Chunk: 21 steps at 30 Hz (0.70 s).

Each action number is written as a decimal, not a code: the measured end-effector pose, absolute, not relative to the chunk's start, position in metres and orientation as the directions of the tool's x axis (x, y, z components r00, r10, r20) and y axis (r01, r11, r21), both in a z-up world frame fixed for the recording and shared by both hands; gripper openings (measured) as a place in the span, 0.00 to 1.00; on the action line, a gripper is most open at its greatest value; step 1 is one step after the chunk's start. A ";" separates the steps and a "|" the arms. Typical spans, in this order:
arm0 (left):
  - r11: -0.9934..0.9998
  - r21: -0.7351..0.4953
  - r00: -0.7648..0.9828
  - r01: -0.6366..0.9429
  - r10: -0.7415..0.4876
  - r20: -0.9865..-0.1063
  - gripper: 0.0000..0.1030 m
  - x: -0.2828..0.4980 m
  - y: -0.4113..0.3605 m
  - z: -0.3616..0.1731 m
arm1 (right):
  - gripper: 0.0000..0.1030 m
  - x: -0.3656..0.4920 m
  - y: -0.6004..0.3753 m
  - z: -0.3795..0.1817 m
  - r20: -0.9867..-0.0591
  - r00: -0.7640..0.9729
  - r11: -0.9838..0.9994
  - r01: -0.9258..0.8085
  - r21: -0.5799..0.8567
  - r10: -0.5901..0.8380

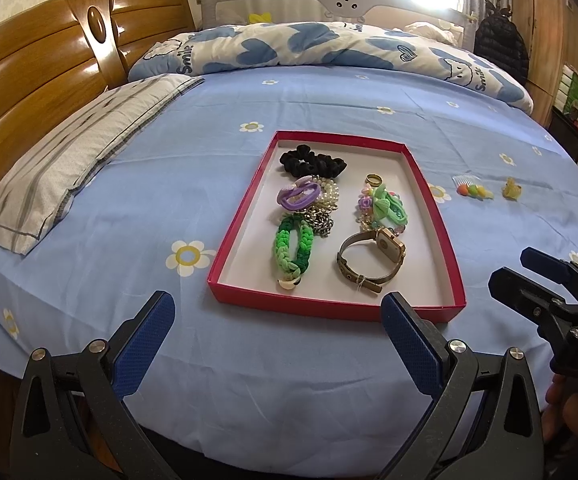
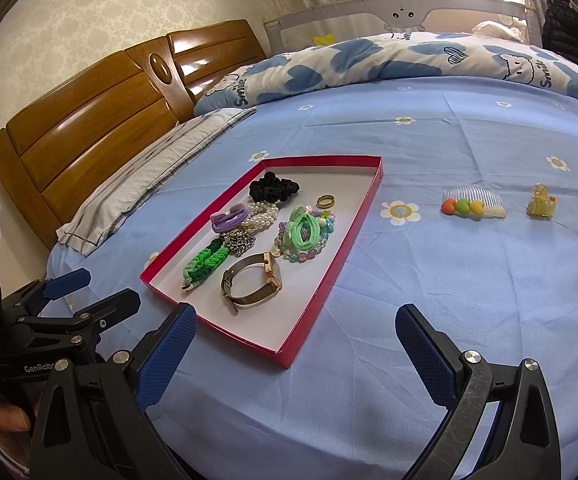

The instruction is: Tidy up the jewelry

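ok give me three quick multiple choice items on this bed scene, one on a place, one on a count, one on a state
1. Where is the watch?
A. on the pillow
B. inside the red tray
C. on the bare sheet

2. How many hair pieces lie on the sheet outside the tray?
A. two
B. none
C. five

3. How is the right gripper?
A. shut on a ring
B. shut, holding nothing
C. open

Answers: 1 B, it lies within the red rim. 2 A, only the comb and the yellow claw clip. 3 C, its fingers stand wide apart, holding nothing.
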<state>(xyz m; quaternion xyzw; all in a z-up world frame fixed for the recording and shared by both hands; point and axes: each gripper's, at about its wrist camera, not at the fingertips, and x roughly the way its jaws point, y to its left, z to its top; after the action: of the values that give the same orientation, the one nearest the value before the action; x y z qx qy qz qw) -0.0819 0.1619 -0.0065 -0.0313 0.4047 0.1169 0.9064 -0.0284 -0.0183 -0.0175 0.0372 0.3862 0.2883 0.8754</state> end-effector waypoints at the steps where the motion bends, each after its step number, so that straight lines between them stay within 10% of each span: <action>1: 0.971 0.038 0.645 -0.236 0.185 -0.742 1.00 -0.082 0.162 -0.007 | 0.98 -0.028 -0.018 -0.017 -0.655 0.536 0.831 -0.476 0.288 0.533; 21: 0.972 0.040 0.646 -0.231 0.184 -0.741 1.00 -0.081 0.161 -0.007 | 0.98 -0.028 -0.019 -0.017 -0.655 0.536 0.832 -0.475 0.287 0.533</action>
<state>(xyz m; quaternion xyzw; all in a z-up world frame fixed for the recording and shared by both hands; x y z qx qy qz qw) -0.0811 0.1610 -0.0069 -0.0291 0.4049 0.1143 0.9067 -0.0285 -0.0188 -0.0174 0.0371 0.3860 0.2878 0.8757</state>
